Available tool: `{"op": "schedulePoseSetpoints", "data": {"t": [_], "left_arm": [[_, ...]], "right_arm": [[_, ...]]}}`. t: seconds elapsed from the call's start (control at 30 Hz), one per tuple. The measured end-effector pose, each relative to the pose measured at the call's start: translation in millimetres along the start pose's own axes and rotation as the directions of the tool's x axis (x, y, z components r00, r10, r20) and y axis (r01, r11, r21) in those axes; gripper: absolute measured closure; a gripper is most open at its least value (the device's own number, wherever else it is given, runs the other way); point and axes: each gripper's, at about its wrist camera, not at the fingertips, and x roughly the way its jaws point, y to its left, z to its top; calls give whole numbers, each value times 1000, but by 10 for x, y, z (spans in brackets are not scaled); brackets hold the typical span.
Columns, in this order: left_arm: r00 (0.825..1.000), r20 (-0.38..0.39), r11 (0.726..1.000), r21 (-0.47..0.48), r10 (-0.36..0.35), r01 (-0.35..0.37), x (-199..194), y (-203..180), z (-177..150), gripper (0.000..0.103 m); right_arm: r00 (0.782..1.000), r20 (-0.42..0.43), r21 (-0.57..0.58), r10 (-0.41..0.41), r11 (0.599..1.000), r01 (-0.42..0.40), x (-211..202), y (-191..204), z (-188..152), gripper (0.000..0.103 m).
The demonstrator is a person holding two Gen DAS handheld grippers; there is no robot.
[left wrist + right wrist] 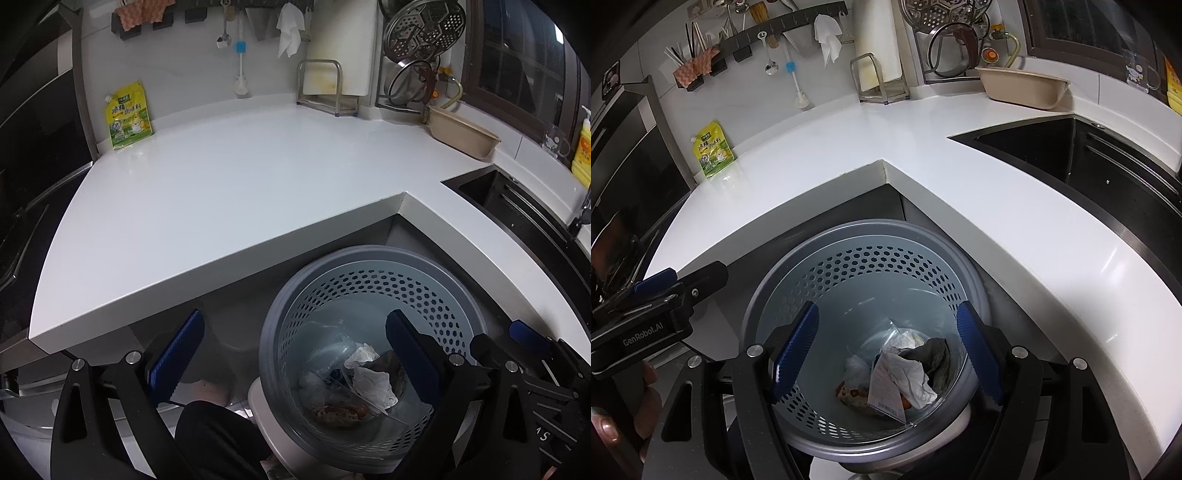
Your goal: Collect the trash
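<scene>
Both grippers hang over the floor-standing trash bin [373, 354] in the inner corner of the white L-shaped desk [229, 184]. Left gripper [295, 365]: jaws spread wide, nothing between the blue pads; one pad lower left of the frame over the cabinet front, the other over the bin mouth. Right gripper [886, 362]: jaws likewise apart and empty, both pads framing the bin interior at lower centre. Bin is grey, with a perforated upper wall. At its bottom: crumpled white paper [912, 376], a clear plastic wrapper with a barcode label [886, 391], a dark grey crumpled piece [934, 358], and something orange-brown [340, 411] underneath; what that last item is cannot be told. Left gripper body also shows at the left edge of the right wrist view [661, 295], held by the person's hand [624, 413]. On the desk, well apart from the bin: yellow-green seasoning pouch [127, 116] upright against the back wall, upper left; beige basin [461, 134] upper right, near the dark sink [1089, 155].
</scene>
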Motion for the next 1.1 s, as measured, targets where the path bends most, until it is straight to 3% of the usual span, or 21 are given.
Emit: {"op": "schedulePoseSetpoints", "data": {"t": [1.1], "left_arm": [[999, 0, 999, 7, 33, -33, -18, -6, 0, 6]], "right_arm": [[1000, -3, -10, -1, 1000, 1, 19, 43, -34, 29]]}}
